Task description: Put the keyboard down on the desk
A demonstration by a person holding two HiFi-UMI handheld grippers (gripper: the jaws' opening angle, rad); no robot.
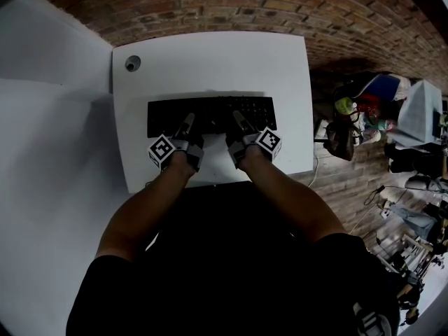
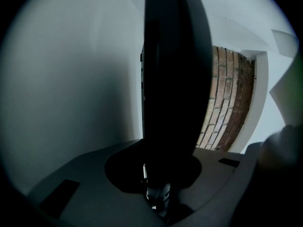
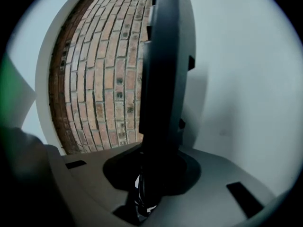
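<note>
Covered and unclear
My left gripper [image 1: 187,121] and right gripper [image 1: 238,118] cover the keyboard [image 1: 210,110] near edge; clutter [image 1: 378,114] at right blurs.

No legible txt, brand or nos. anywhere. Keyboard [image 1: 210,114] key legends, centre of head view, were too small and dark to read. Only signs: b/w square marker patterns on the cubes of the left gripper [image 1: 187,120] and right gripper [image 1: 238,117], just below centre. They were patterns, not chars.
</note>
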